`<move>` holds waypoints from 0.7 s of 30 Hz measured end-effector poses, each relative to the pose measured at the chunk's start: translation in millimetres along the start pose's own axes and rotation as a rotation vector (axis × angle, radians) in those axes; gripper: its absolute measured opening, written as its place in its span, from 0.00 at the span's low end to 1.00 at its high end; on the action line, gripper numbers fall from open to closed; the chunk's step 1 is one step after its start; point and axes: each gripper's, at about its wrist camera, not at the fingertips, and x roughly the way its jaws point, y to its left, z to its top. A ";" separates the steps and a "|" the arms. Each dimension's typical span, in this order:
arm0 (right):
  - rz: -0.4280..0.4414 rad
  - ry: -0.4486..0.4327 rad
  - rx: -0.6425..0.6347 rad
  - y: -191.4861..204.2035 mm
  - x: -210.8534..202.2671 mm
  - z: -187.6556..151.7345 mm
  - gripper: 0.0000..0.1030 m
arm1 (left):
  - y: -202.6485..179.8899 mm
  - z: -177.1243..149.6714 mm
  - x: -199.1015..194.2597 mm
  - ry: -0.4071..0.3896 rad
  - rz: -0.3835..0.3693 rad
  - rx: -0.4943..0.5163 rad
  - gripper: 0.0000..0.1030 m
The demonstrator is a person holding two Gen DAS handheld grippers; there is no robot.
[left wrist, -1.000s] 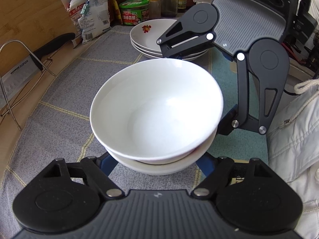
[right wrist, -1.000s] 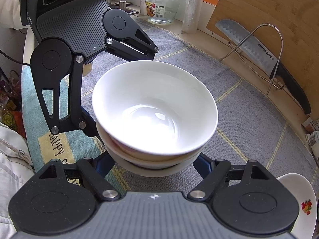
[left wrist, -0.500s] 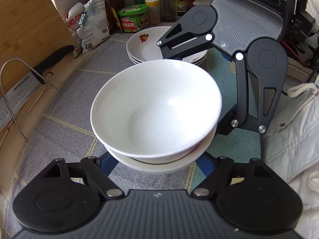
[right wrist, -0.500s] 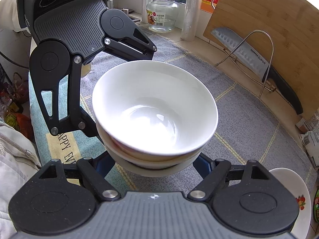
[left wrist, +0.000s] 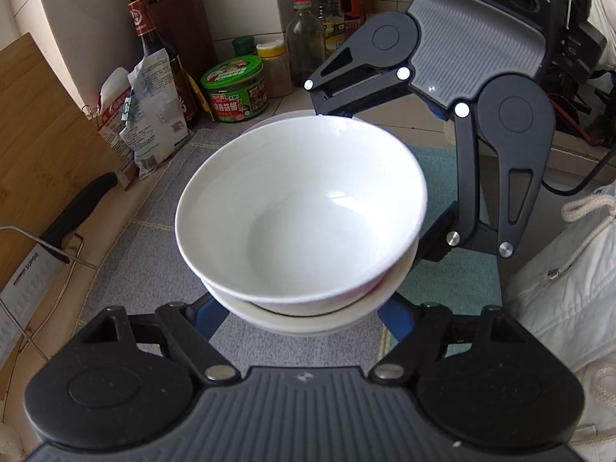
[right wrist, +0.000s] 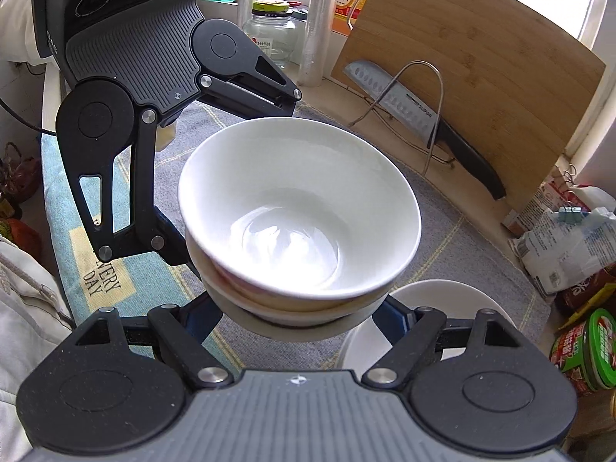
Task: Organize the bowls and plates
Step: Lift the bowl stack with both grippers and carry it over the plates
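Note:
A stack of nested white bowls (left wrist: 304, 208) is held between both grippers, above the grey mat. My left gripper (left wrist: 304, 308) grips the stack's lower bowl from one side; its blue fingertips (left wrist: 206, 313) press the bowl's sides. My right gripper (right wrist: 300, 315) grips it from the opposite side and shows across the bowls in the left wrist view (left wrist: 442, 177). The stack also shows in the right wrist view (right wrist: 300, 208). A pile of white plates (right wrist: 419, 308) lies just below and beyond the bowls; only its far rim (left wrist: 277, 117) shows in the left wrist view.
A wooden cutting board (right wrist: 469, 88) and a knife (right wrist: 423, 119) in a wire rack stand along the counter's edge. A green tin (left wrist: 236, 88), bottles, jars and food bags (left wrist: 150, 115) crowd the back wall. A glass jar (right wrist: 271, 30) stands near the window.
Both grippers have carried the bowl stack towards the pile of plates and higher; the plates are now mostly hidden under the bowls.

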 end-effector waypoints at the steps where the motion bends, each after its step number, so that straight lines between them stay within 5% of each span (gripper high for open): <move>1: -0.011 0.004 0.003 -4.7 -3.8 -4.0 0.85 | -0.2 5.9 5.0 -0.005 -0.003 0.007 0.80; 21: -0.109 0.063 0.061 -76.6 -14.5 -56.5 0.85 | 7.3 72.6 84.5 -0.033 -0.035 0.075 0.80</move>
